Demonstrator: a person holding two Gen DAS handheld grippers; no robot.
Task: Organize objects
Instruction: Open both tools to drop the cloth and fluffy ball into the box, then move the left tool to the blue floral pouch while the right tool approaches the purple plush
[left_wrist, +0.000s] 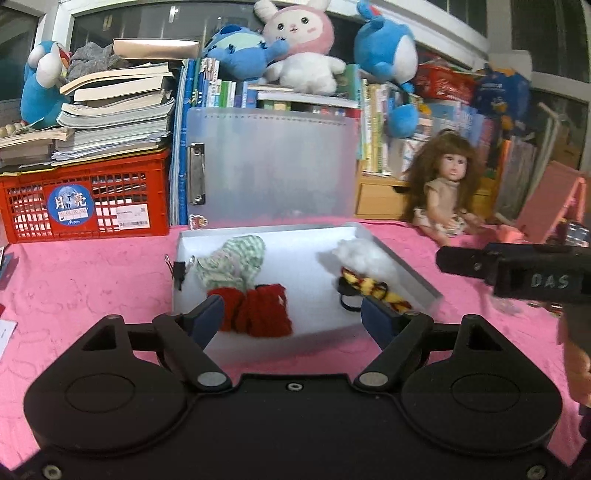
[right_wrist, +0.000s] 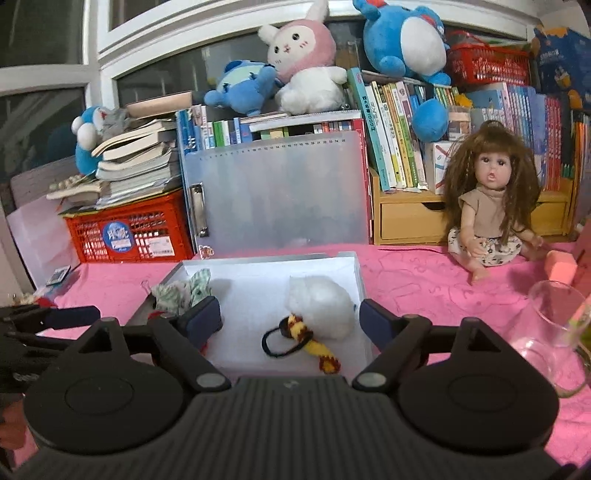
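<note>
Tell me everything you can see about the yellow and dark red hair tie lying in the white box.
The hair tie is a knitted-looking band of yellow with dark red checks, joined to a thin black elastic loop. It lies flat and slack on the floor of the open white box, toward the near right corner. Its upper end touches the fluffy white ball; in the left wrist view the tie runs diagonally near the box's right wall. Neither gripper touches it.

Doll (right_wrist: 487, 206) sits beside books (right_wrist: 395, 136) behind glass jar (right_wrist: 550, 332).
</note>
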